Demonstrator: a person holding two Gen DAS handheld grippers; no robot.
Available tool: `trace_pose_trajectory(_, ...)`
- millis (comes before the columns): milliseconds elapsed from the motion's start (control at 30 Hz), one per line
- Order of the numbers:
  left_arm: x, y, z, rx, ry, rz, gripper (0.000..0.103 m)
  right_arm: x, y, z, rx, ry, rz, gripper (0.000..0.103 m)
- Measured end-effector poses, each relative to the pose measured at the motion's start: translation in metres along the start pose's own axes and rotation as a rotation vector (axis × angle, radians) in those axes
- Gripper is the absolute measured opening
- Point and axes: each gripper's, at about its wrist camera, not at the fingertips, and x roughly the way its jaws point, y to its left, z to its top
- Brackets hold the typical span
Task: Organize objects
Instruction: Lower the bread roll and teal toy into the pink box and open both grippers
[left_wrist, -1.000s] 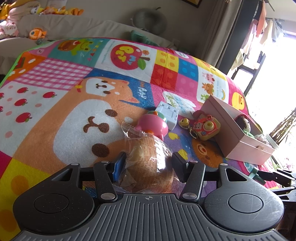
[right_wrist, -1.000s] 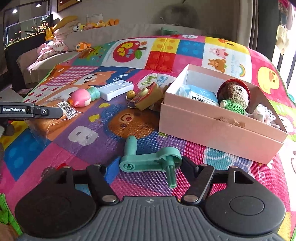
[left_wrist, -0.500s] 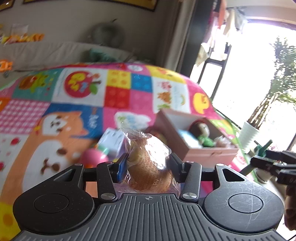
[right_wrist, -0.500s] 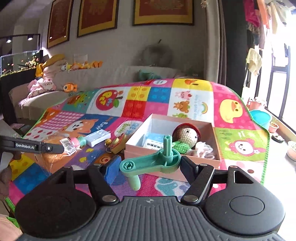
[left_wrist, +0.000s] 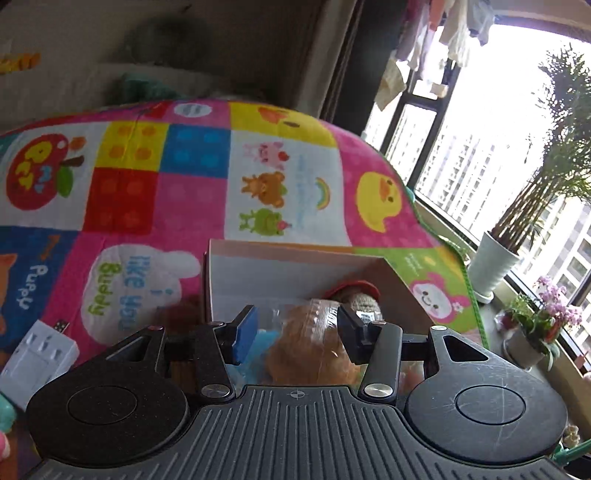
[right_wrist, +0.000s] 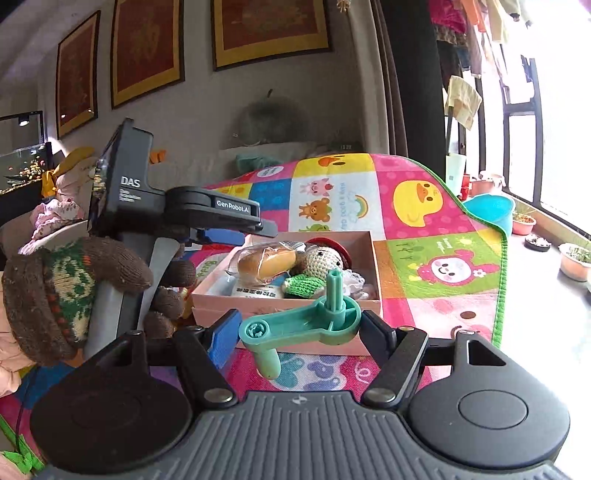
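The left wrist camera is looking forward and downward along its fingers from close above the pink box (left_wrist: 291, 266), facing the window (left_wrist: 517, 155) beyond the patchwork mat (left_wrist: 192, 199). The right wrist camera is sitting lower and farther back, facing the box's near wall, the far wall and the framed pictures (right_wrist: 269, 29). Both are taking in the box, the crocheted doll (right_wrist: 325, 258) inside and the mat's duck square.

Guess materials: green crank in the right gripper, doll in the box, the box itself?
Green crank: likely moulded plastic, smooth with a slight sheen. Doll: crocheted yarn, stitch texture visible, matte. Box: looks like pink cardboard, thin flat walls, matte.
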Motion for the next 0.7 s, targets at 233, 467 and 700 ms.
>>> trace_pose_trajectory(233,-0.048,-0.016,-0.027,0.214,0.081,-0.053,0.053,0.015,-0.014,0.003,0.051,0.017,-0.021,0.070)
trace_pose_trajectory(467,-0.105,0.026,-0.027,0.088,-0.062,-0.109,0.051,0.024,-0.019,0.033,0.101,0.018,-0.017,0.070)
trace_pose_trajectory(700,-0.131,0.077,-0.068,0.011,-0.020,-0.085,0.051,0.068,-0.017,0.097,0.199,0.020,0.054,0.070)
